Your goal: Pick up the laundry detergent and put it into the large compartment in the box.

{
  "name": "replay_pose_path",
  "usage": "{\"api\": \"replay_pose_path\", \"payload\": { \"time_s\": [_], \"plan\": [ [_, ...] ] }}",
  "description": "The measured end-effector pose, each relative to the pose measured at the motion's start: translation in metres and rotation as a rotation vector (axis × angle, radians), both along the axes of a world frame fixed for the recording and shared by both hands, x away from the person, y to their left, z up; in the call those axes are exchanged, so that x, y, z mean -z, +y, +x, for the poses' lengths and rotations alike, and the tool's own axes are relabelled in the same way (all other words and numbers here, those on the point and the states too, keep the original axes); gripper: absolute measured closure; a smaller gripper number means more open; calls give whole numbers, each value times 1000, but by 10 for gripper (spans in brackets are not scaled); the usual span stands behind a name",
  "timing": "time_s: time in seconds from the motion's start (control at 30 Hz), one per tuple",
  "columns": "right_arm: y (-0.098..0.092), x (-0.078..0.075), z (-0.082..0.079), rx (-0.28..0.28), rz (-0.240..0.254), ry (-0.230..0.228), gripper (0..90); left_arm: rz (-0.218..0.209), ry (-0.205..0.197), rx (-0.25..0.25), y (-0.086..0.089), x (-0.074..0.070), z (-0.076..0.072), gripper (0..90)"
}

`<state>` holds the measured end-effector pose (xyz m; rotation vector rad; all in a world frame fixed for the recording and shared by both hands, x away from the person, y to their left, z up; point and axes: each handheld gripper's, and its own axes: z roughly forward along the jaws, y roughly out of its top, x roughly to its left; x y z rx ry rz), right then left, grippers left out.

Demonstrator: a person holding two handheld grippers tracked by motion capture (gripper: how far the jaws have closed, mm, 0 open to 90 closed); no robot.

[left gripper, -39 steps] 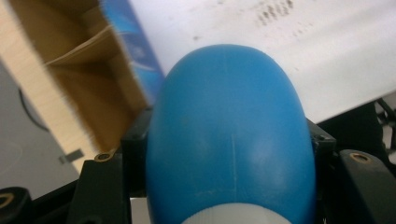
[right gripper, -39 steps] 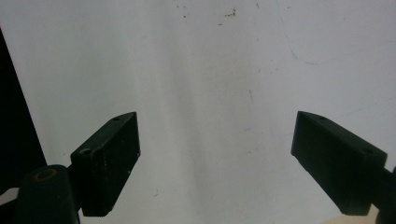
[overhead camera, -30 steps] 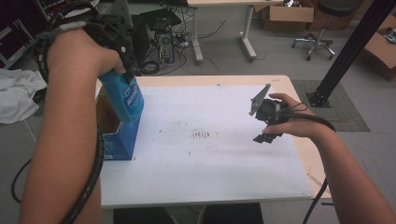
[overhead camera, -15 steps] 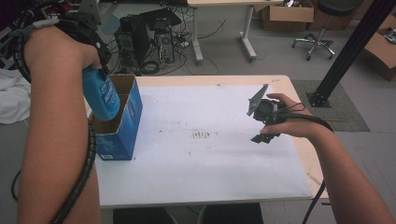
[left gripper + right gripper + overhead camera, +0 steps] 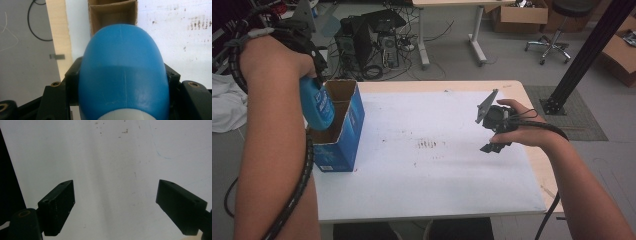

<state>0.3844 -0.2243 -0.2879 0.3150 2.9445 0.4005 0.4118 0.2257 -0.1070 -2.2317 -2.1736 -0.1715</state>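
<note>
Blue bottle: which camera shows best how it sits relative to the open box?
The high view: the blue bottle, clamped in the left gripper, hangs over the open blue box. The left gripper view shows the bottle's base up close between the jaws, the box beyond. The right gripper view faces the white table.

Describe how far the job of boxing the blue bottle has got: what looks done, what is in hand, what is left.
Done: the left tongs are shut on the blue bottle, lifted off the table. In hand: it hangs over the open blue carton. Left: lowering it in and letting go. The right tongs hang open over the white tabletop.
</note>
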Motion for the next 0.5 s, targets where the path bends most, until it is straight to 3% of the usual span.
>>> {"api": "replay_pose_path", "payload": {
  "time_s": [0.27,0.5],
  "plan": [
    [2,0,-1,2,-5,1,157,2,9,18,4,18,5,389],
    [2,-1,-2,1,-10,-1,157,-4,24,40,8,46,9,389]
  ]
}}
